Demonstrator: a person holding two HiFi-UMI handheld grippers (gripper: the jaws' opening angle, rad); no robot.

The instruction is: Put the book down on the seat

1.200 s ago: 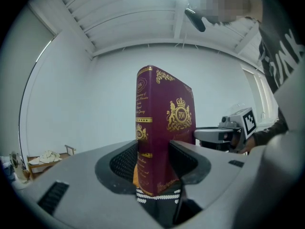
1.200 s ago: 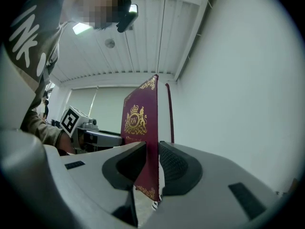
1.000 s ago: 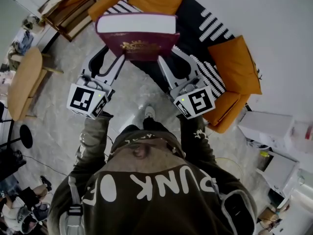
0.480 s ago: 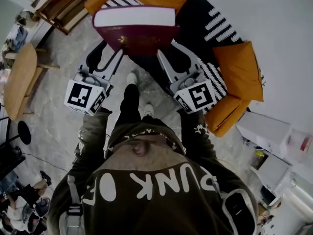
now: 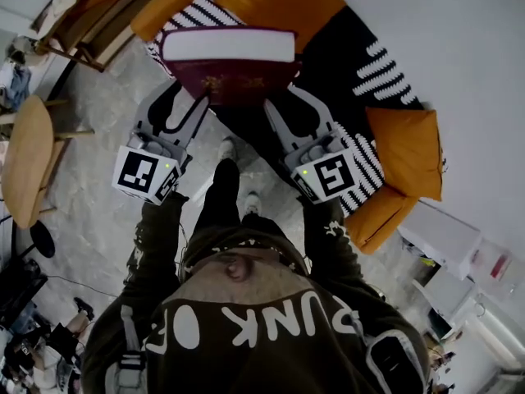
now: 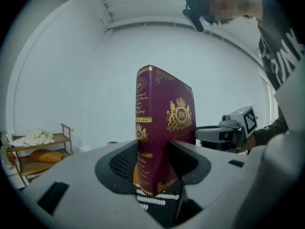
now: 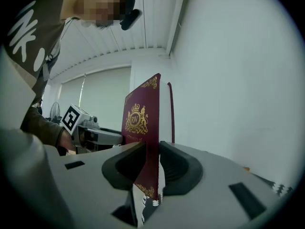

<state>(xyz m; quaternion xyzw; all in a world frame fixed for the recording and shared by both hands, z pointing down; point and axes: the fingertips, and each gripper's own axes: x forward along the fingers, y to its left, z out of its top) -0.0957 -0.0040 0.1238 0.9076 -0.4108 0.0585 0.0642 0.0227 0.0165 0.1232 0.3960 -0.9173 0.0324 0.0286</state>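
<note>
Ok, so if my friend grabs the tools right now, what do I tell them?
Left tool: shut on one side of the book.
Right tool: shut on the other side.
Book: up in the air between both tools, by the front edge of the seat, white page edge facing up.
Done: book is gripped and at the seat.
Left: lower it onto the seat, then open both tools.

Gold "RW" crest on book (image 6: 180, 114) cover; "PUNK" on person's top (image 5: 271, 322).
</note>
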